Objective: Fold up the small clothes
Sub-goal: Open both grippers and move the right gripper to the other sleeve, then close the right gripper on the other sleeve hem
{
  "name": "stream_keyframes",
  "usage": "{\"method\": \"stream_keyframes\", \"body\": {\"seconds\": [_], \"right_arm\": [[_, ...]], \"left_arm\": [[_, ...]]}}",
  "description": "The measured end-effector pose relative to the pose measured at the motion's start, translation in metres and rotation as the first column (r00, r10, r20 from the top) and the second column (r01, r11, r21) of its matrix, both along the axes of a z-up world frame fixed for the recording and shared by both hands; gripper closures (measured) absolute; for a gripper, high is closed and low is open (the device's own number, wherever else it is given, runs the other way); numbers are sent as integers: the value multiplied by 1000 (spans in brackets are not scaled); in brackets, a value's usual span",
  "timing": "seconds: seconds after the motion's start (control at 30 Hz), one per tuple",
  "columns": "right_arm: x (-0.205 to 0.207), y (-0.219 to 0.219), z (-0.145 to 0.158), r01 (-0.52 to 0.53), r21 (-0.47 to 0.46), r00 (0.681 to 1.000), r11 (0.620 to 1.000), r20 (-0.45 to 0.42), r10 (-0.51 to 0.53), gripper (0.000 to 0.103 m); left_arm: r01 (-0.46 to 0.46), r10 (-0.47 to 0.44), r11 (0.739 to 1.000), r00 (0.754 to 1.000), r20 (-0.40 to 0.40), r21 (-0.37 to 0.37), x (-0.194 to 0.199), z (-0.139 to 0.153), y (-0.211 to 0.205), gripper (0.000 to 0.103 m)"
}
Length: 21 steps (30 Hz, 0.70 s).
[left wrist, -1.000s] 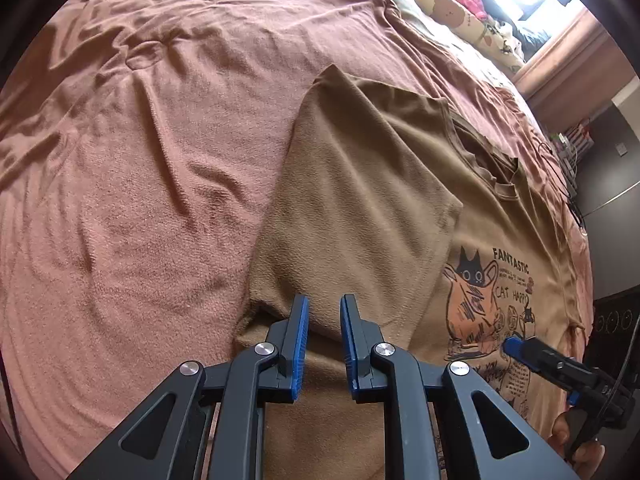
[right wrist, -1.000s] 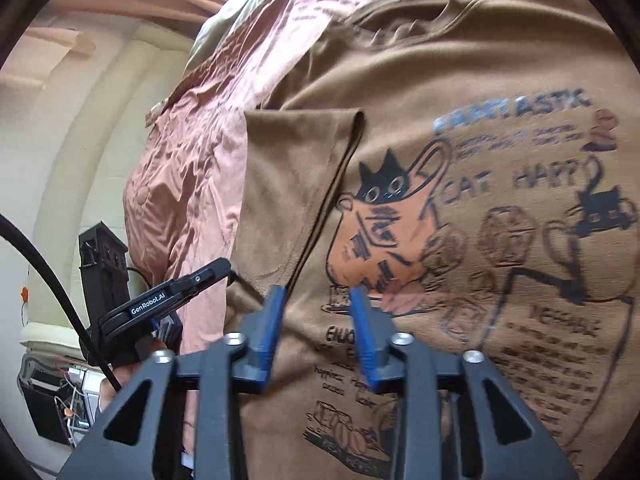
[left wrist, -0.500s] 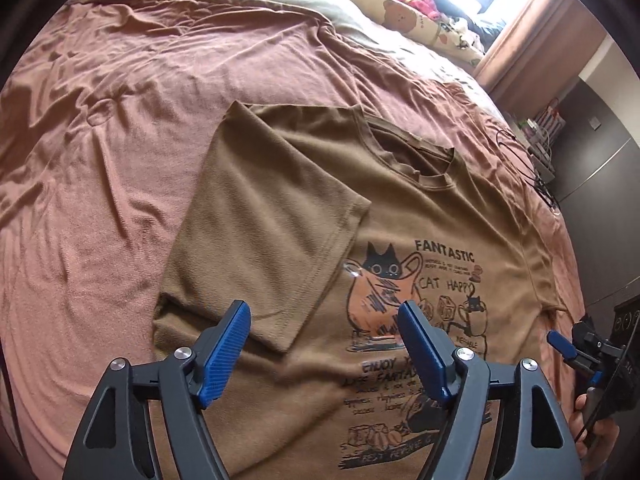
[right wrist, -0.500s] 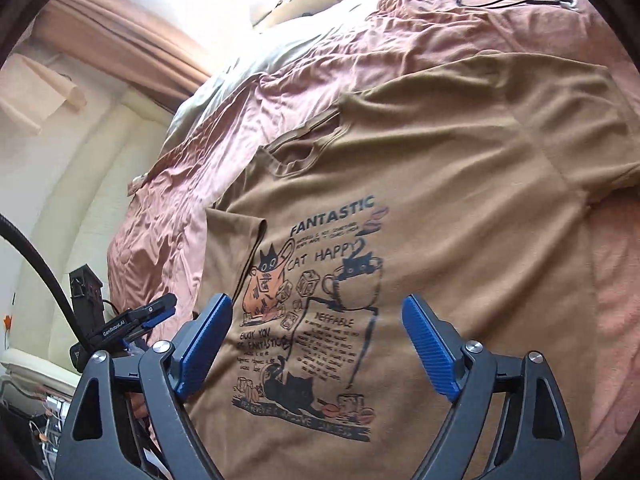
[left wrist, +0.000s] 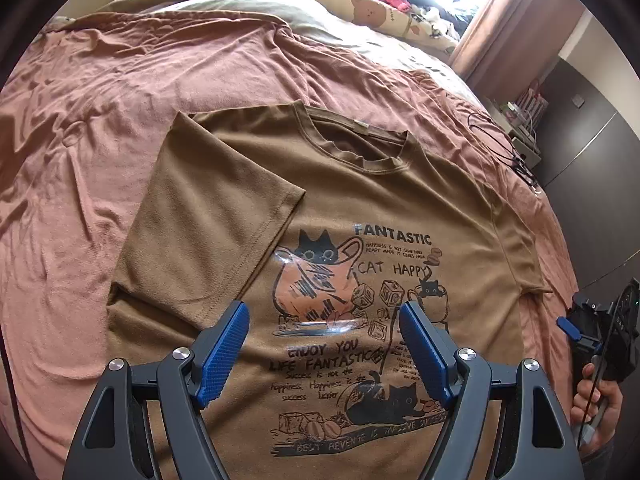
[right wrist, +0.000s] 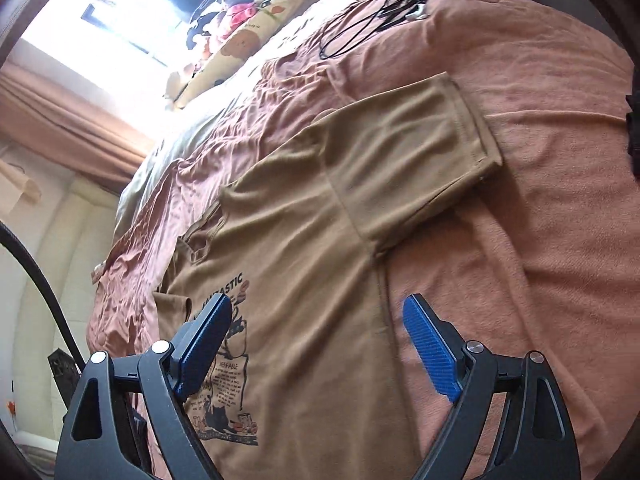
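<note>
Left gripper (left wrist: 324,350): nearest the left wrist lens, above the lower printed part of the shirt; its jaws have just been opening and now stand spread, blue pads apart, with no cloth pinched between them.
Right gripper (right wrist: 316,354): nearest the right wrist lens, above the shirt's side edge; its jaws have just been opening too and stand spread wide, gripping nothing. One pad is over the brown cloth, the other over the blanket.
Hand (left wrist: 600,404): at the right edge of the left wrist view, wrapped around the handle of the right gripper, beside the shirt's hem side.
T-shirt (left wrist: 360,208): brown, lying print-up and flat on the bed. The print shows cats, cups and the words FANTASTIC and CAT HAPPY.
Folded sleeve (left wrist: 208,216): turned inward over the shirt's front, its hem lying just beside the cat drawing.
Other sleeve (right wrist: 432,140): spread out flat onto the blanket, not folded.
Blanket (left wrist: 100,140): pinkish, wrinkled, under the shirt on all sides.
Cable (right wrist: 372,16): black, coiled on the blanket beyond the shirt.
Pillow (left wrist: 400,16): cream with bear prints, at the far end by the bright window.
</note>
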State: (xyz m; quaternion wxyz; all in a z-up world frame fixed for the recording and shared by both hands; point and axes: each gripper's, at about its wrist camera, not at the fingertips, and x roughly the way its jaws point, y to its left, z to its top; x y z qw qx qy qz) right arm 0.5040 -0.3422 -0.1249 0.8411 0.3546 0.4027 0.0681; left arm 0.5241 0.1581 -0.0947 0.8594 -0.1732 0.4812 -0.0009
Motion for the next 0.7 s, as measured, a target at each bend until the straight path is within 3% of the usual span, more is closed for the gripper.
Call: {"method": "stream_keyframes", "body": {"seconds": [0.17,0.57,0.7], "right_arm": [[6,-25,1,54,47,998,997,-23,-53,32],[44,-53,-25,155,157,983,975,-124,-137,55],[60,-56,-33,186,139,973,973,-166,-162,56]], "left_arm": [[-7,8,1000,1000,-8,6,5,-4,-10,24],[12,-12,1000,1000,-12,14,22,-12,-27,24],[7,-7,1000,1000,-17,28,22,-16,-20,24]]}}
